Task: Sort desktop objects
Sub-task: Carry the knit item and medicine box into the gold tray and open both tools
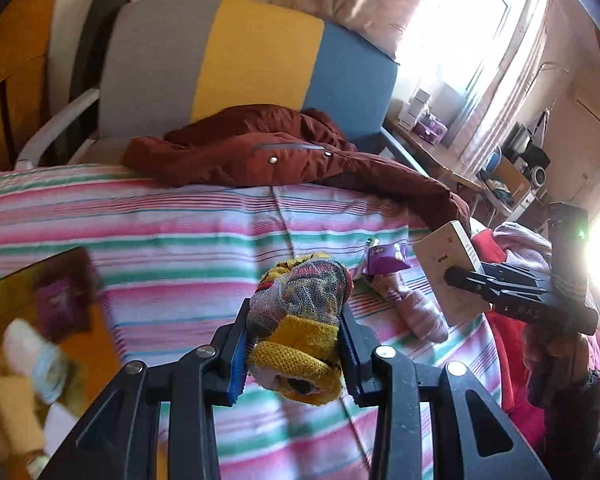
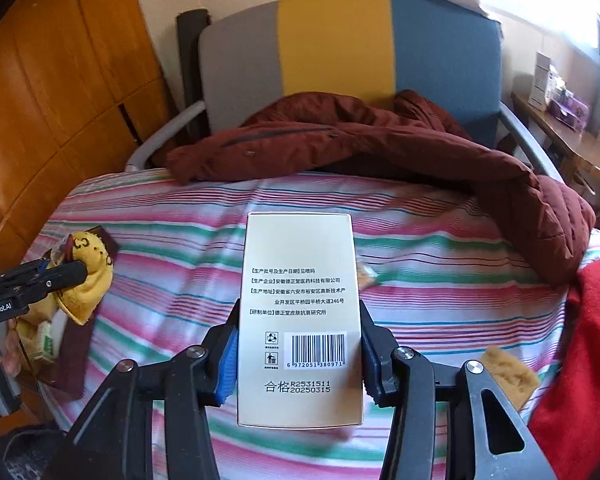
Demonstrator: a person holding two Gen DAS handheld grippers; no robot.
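Note:
My left gripper (image 1: 294,344) is shut on a yellow and multicoloured knitted sock (image 1: 300,320), held above the striped bedcover (image 1: 160,220); it also shows at the left of the right wrist view (image 2: 86,276). My right gripper (image 2: 298,344) is shut on a cream carton box (image 2: 300,312) with printed text and a barcode, held above the bedcover (image 2: 440,272). The box (image 1: 446,264) and right gripper (image 1: 454,276) show at the right of the left wrist view. A purple packet (image 1: 384,260) and a pale pink sock (image 1: 416,312) lie on the bedcover.
A maroon jacket (image 1: 260,152) lies across the far edge, before a grey, yellow and blue chair back (image 1: 240,60). A tray of blurred items (image 1: 40,320) sits at lower left. Red cloth (image 2: 580,360) and a tan sponge-like piece (image 2: 508,372) are at right. A wooden desk (image 2: 572,148) stands behind.

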